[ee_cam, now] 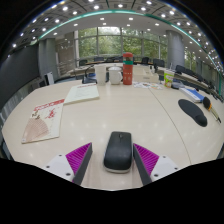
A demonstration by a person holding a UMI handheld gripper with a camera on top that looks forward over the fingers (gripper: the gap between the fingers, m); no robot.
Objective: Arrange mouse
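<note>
A black computer mouse [118, 150] lies on the beige table [130, 115], between my two fingers. My gripper [113, 160] is open. The left magenta pad [78, 157] stands a small gap away from the mouse. The right pad [148, 157] is close against the mouse's side. The mouse rests on the table. A dark oval mouse pad [193, 112] lies on the table to the far right, well beyond the fingers.
A red-and-white leaflet [43, 120] lies to the left. A white booklet [82, 93], a white mug [114, 74], a red canister [127, 68] and a green cup [168, 76] stand farther back. Chairs and windows lie beyond the table.
</note>
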